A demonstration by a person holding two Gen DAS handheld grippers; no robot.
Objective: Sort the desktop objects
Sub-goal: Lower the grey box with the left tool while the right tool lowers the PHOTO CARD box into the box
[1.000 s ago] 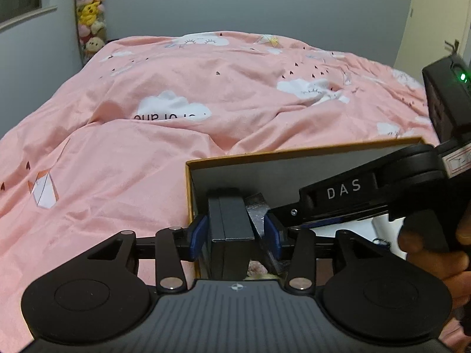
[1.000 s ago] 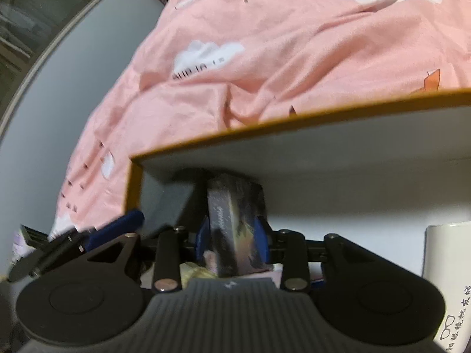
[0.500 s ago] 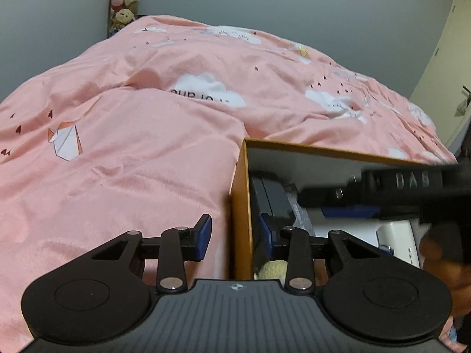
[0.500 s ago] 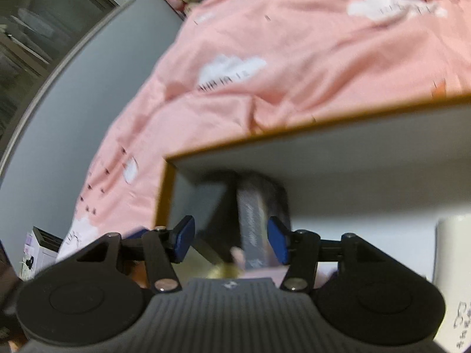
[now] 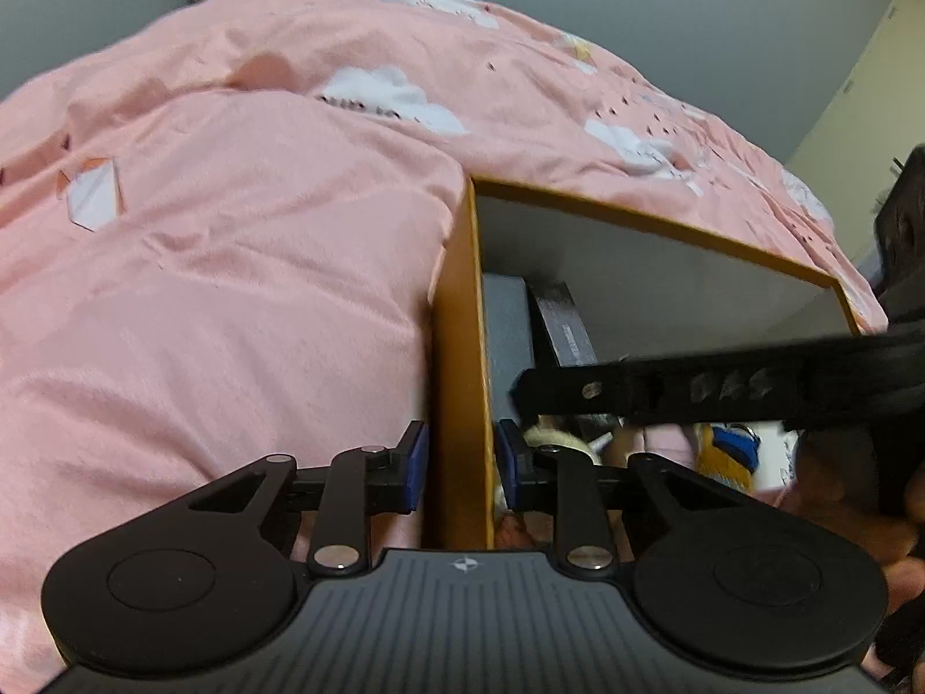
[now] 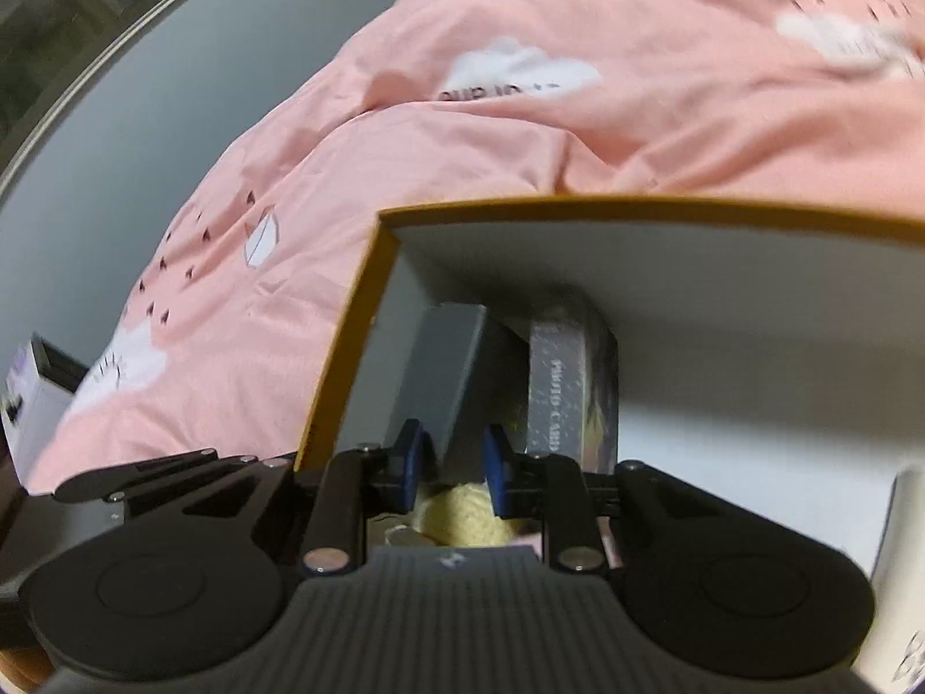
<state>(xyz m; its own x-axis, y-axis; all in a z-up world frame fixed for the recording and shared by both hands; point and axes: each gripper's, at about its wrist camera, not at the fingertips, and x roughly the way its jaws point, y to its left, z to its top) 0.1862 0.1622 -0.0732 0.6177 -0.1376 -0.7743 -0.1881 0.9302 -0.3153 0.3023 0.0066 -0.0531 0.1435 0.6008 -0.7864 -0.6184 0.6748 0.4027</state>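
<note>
- The left gripper [image 5: 459, 471] straddles the left side wall of the orange box [image 5: 457, 347]: one blue pad outside by the bedding, one inside; its jaws have just been closing and stand narrow, though I cannot tell whether the pads press the cardboard yet; the wall runs from the tool toward 12 o'clock, its long edge in line with the fingers.
- The right gripper [image 6: 451, 465] hangs inside that box [image 6: 352, 347], jaws narrow after just closing, nothing caught between them that I can make out; a yellow knitted thing [image 6: 462, 515] lies directly beneath the pads, at 6 o'clock of them.
- Outward at 12 o'clock from the right gripper a grey case [image 6: 445, 370] leans on end against the left wall; at 1 o'clock, touching it, a dark photo-card pack [image 6: 569, 387] stands on end, long axis up toward the far wall.
- The right hand is plainly the nearer to both; my judgement is that the left steadies the box while the right arranges its contents.
- Count: two grippers; one box; two upright flat packs; one yellow knitted thing; one white box [image 6: 34, 399] out on the pink duvet [image 6: 462, 144] at 9 o'clock; the other colourful bits on the box floor are too blurred to number.
</note>
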